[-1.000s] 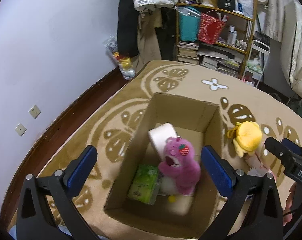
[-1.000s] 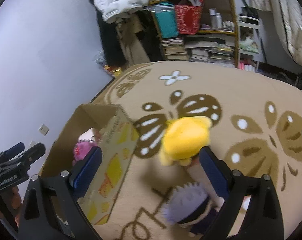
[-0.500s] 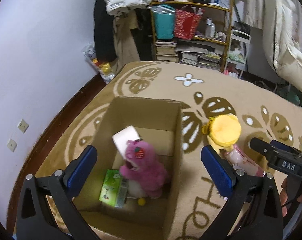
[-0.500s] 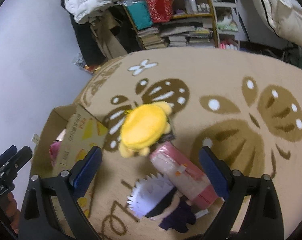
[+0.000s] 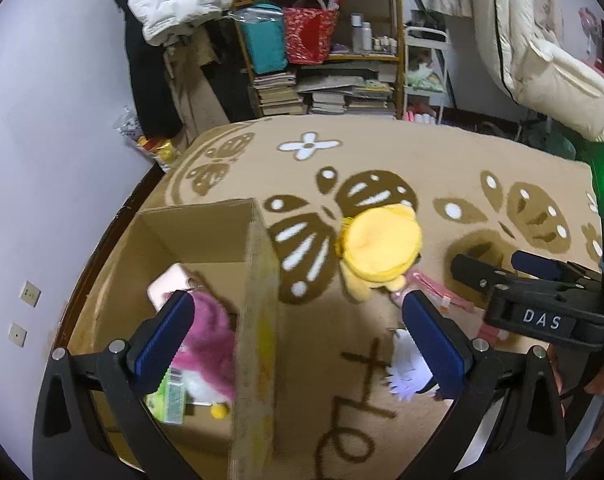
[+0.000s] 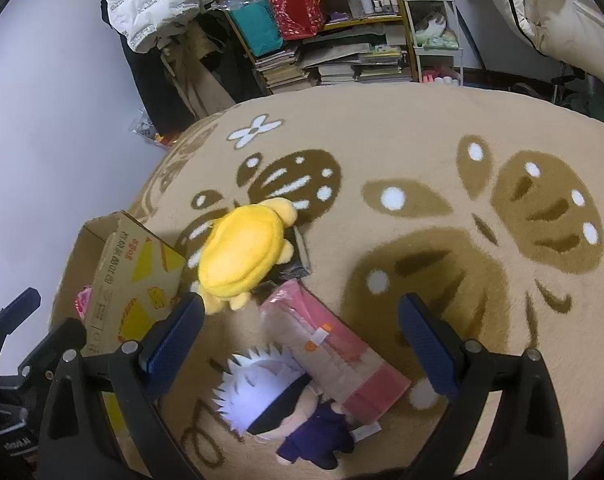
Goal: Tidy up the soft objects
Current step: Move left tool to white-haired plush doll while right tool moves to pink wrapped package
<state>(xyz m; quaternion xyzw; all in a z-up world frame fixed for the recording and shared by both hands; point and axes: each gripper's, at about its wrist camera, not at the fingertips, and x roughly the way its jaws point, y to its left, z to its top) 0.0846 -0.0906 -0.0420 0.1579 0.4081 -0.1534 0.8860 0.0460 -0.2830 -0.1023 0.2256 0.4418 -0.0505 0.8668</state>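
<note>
The job looked partly done. The cardboard box [image 5: 206, 264] stood on the patterned rug [image 6: 422, 152], and it already held a magenta plush [image 5: 210, 344], a pale pink item [image 5: 168, 286] behind it and a green packet [image 5: 170, 394] at the near end. Three things lay outside, on the rug just beside the box's right wall: a yellow plush [image 6: 242, 256] resting partly on a dark flat object [image 6: 298, 256], a pink soft pack [image 6: 334, 348] next to it, and a white-haired doll [image 6: 270, 396] in dark clothes touching the pack's near end. Judged from that, roughly half of the soft things were stowed and these three were left to move. The left hand-held gripper [image 5: 298, 356] hung above the box's right wall with its jaws spread wide and nothing between them. The right hand-held gripper [image 6: 302, 348] was also spread wide and empty, poised over the pink pack and the doll, which sat between its two blue pads [image 6: 426, 348]. A pick of one of those seemed the likely step, though no contact had been made.
</note>
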